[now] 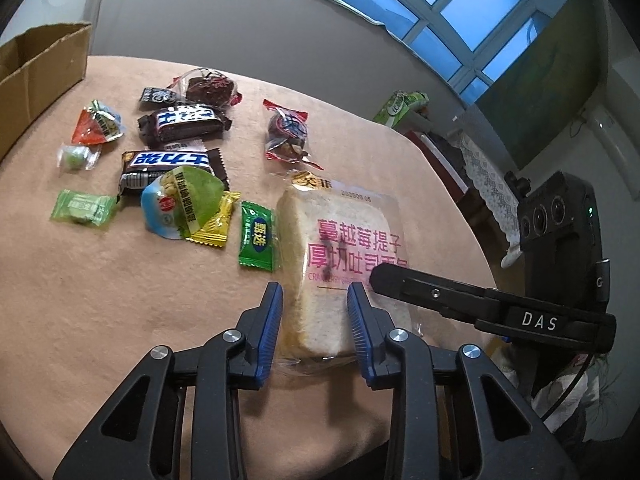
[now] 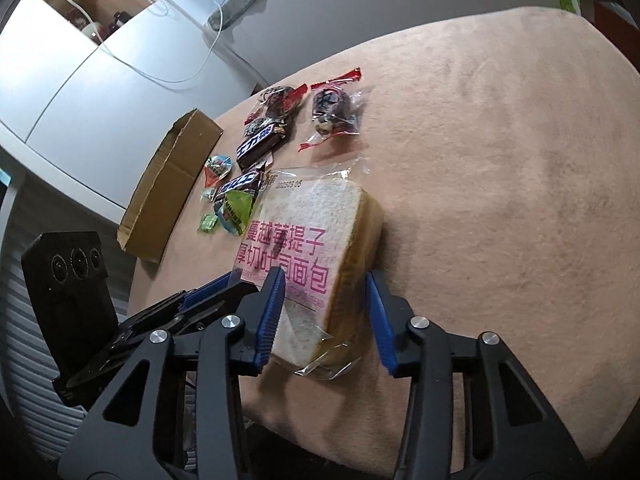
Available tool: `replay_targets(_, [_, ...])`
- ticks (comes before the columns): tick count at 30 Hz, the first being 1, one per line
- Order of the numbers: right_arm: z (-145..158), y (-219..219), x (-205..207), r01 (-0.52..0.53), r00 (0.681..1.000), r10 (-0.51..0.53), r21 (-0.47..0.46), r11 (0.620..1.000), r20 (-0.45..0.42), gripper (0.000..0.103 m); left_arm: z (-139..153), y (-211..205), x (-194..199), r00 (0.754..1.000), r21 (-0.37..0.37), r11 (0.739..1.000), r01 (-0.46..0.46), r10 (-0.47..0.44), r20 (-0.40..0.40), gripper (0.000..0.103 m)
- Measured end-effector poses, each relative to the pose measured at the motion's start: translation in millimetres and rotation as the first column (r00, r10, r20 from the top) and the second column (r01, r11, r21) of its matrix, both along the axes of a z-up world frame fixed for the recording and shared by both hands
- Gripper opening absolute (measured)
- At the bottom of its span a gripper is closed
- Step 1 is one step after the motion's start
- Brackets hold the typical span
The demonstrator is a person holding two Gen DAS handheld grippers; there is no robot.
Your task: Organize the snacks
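Note:
A wrapped slice of toast bread with pink lettering lies on the tan tablecloth; it also shows in the right wrist view. My left gripper is open, its blue pads on either side of the bread's near-left corner. My right gripper is open too, straddling the bread's near-right corner. Neither pair of pads visibly presses the pack. Two Snickers bars, a green candy pack, a green-and-blue jelly cup and other small sweets lie to the left of the bread.
An open cardboard box stands at the table's left edge, beyond the snack pile; it also shows in the left wrist view. Two red-wrapped dark cakes lie at the back. The table edge drops off on the right.

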State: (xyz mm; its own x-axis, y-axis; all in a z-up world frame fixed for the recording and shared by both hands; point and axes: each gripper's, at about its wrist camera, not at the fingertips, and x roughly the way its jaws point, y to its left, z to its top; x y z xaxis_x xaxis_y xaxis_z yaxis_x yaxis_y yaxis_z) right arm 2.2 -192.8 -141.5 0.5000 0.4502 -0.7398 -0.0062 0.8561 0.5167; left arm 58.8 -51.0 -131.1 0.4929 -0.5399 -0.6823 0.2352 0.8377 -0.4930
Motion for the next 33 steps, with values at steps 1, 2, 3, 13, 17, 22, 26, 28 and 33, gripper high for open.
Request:
replay_targets(1, [0.5, 0.8, 0.1, 0.0, 1.0, 0.0, -0.003, 1.0, 0.003, 0.043, 0.6, -1.3, -0.1, 1.0, 0.004, 1.0, 0.006, -0.006, 0.002, 0.032])
replay_targets(2, [0.4, 0.2, -0.6, 0.002, 1.0, -0.002, 0.0, 1.0, 0.004, 0.043, 0.9, -2.4, 0.3, 1.0, 0.007, 1.0, 0.009, -0.009, 0.003, 0.032])
replay_targets(3, [0.3, -0.1, -0.9, 0.005, 1.0, -0.005, 0.004, 1.0, 0.004, 0.042, 1.5, -4.0, 0.7, 1.0, 0.01, 1.0, 0.01, -0.01, 0.005, 0.032])
replay_targets(13, [13.6, 12.6, -3.1, -0.008, 1.0, 0.009, -0.038, 0.999, 0.022, 0.039, 10.9, 0.7, -8.6, 0.999, 0.023, 1.0, -0.013, 0.012, 0.04, 0.032])
replay_targets(17, [24.5, 23.7, -2.4, -0.027, 0.999, 0.029, -0.051, 0.998, 0.043, 0.039, 19.6, 8.3, -16.2, 0.997, 0.022, 0.999, -0.032, 0.03, 0.07, 0.032])
replay_targets(22, [39.5, 39.2, 2.4, -0.056, 0.996, 0.06, -0.059, 0.997, 0.072, 0.039, 34.3, 23.2, -21.9, 0.991, 0.031, 0.997, -0.066, 0.062, 0.117, 0.032])
replay_targets(26, [49.6, 55.2, 9.2, -0.081, 0.992, 0.088, -0.072, 0.994, 0.093, 0.039, 44.4, 35.7, -22.8, 0.985, 0.042, 0.995, -0.096, 0.088, 0.149, 0.032])
replay_targets(28, [55.4, 66.0, 15.0, -0.101, 0.989, 0.108, -0.081, 0.992, 0.101, 0.039, 48.4, 43.4, -23.2, 0.981, 0.044, 0.992, -0.114, 0.106, 0.161, 0.032])
replay_targets(33, [69.2, 101.9, 31.2, -0.164, 0.976, 0.177, -0.109, 0.98, 0.124, 0.039, 57.4, 73.1, -26.7, 0.966, 0.038, 0.982, -0.184, 0.173, 0.19, 0.032])
